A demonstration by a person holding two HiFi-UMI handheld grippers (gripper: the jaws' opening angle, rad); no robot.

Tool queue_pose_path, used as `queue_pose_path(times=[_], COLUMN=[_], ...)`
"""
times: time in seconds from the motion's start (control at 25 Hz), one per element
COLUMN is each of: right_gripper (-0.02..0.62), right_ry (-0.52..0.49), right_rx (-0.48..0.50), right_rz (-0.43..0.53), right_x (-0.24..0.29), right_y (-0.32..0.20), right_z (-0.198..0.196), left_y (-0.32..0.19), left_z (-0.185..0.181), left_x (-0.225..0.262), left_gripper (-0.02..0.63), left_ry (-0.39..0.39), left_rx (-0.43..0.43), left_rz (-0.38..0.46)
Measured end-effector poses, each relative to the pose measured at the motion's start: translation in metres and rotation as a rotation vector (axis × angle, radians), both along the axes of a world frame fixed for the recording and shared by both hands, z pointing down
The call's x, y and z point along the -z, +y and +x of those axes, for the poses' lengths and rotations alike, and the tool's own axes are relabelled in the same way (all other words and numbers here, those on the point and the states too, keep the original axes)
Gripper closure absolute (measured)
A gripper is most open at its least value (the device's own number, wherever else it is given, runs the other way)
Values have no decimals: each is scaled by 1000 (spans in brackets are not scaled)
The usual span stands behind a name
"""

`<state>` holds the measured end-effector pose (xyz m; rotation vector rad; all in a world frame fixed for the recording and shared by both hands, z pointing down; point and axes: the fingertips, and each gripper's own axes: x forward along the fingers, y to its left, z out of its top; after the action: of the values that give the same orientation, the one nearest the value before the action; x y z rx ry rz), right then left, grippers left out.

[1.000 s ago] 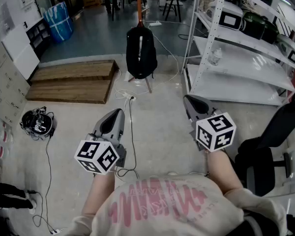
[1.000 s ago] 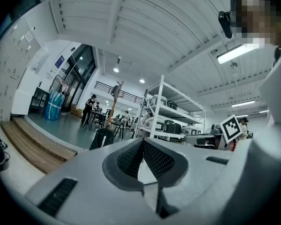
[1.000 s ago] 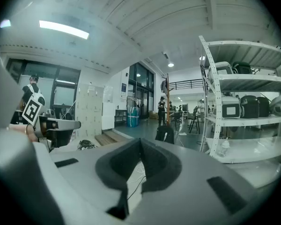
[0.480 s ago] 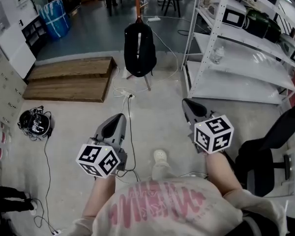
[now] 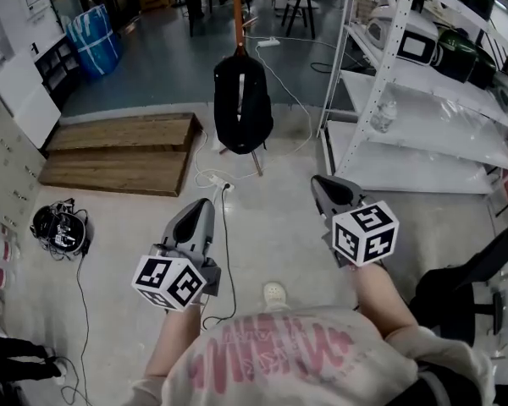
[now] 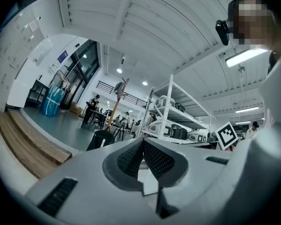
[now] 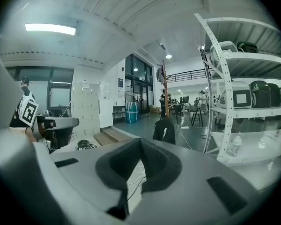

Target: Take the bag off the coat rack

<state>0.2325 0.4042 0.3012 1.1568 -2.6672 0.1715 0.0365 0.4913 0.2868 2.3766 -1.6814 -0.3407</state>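
**Handling.** The bag (image 5: pixel 242 100) is judged to be a soft fabric backpack. It is probably going to sag and swing when disturbed, and its weight is depending on contents that are not showing. It is not looking fragile or slippery. The best hold is likely the carry loop or strap at its top, where it is meeting the coat rack (image 5: pixel 236 7). That loop is too small to make out from here. Lifting upward before pulling away is likely needed to clear the hook.

**Appearance.** The bag is black, with a rounded top and a pale vertical stripe down its front (also showing in the right gripper view (image 7: pixel 164 130)).

**Location.** The bag is hanging upright against the orange pole of the coat rack, with its base above the floor (image 5: pixel 271 227) near the rack's legs. It is well apart from both claws.

**Claws.** The left claw (image 5: pixel 205 201) and the right claw (image 5: pixel 317 181) are both pointing toward the bag. Each is showing its jaws pressed together with nothing between them.
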Motion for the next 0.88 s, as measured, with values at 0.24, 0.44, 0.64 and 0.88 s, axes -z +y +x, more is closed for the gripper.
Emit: queue_pose_path(times=[0.24,0.44,0.64,0.88], right_gripper=[589,589,589,589], right_ry=[-9,-24,-55,-91], right_rx=[36,73,91,100], right_rz=[5,44,84,29], right_x=[13,30,48,19], right_y=[-89,-156,-213,-253], right_z=[-18,-34,-44,-57], left_y=[-86,-147,-193,-225], left_z=[-9,-21,-35,-46], left_x=[11,22,35,5], left_gripper=[601,601,601,601], left_ry=[-7,26,-7,-19], left_rx=[25,37,78,106], left_rz=[-7,14,46,12])
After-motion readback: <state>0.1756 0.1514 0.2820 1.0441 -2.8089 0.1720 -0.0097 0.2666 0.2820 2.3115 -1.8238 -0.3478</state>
